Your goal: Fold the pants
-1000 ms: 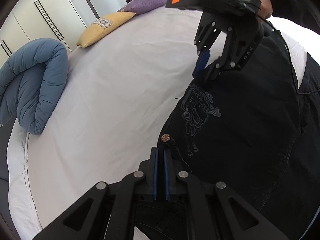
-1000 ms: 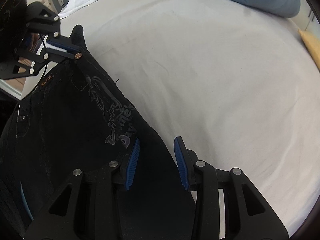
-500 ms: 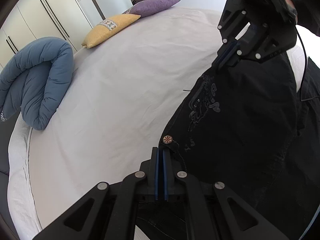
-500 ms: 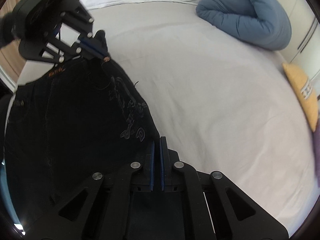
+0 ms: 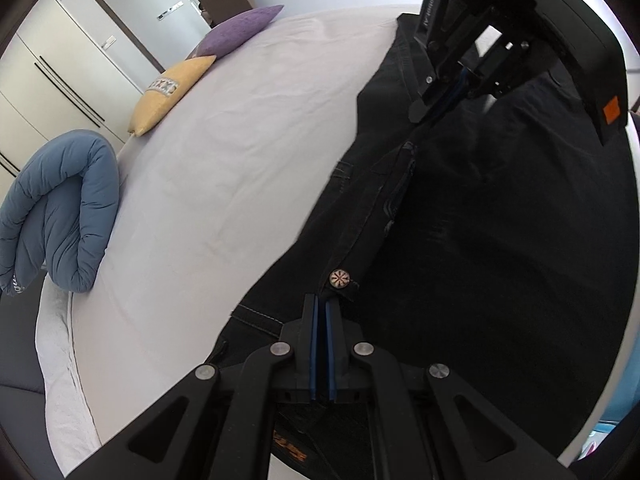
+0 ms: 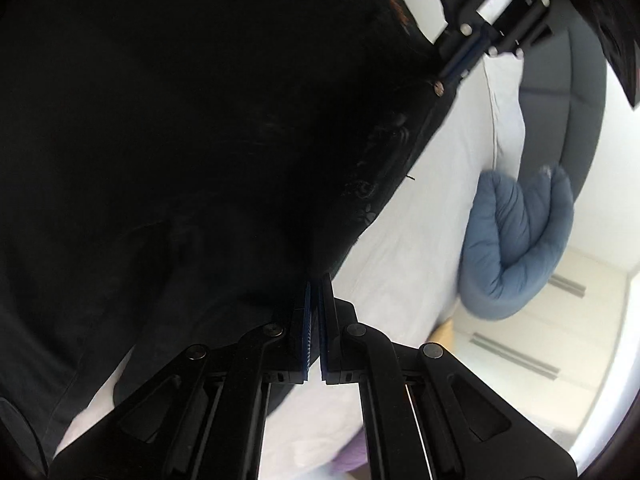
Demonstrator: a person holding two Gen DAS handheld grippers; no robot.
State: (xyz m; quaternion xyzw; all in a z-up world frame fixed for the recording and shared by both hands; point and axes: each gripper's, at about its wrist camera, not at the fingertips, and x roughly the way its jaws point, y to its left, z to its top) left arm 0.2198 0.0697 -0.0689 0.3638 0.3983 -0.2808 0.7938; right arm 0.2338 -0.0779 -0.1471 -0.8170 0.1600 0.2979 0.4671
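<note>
Black pants with a metal waist button hang stretched between both grippers above the white bed. In the left wrist view my left gripper is shut on the waistband just below the button. My right gripper shows at the upper right, shut on the far edge of the pants. In the right wrist view the pants fill the left side; my right gripper pinches their edge, and the left gripper holds the cloth by the button at the top right.
A rolled blue duvet lies at the bed's left edge, also as the blue duvet in the right wrist view. A yellow pillow and a purple pillow sit at the far end. White wardrobe doors stand behind.
My right gripper closed on the pants' edge, rolled over and lifted the cloth. The left gripper kept its grip and shifted sideways. The pants rose off the bed and now hang between both.
</note>
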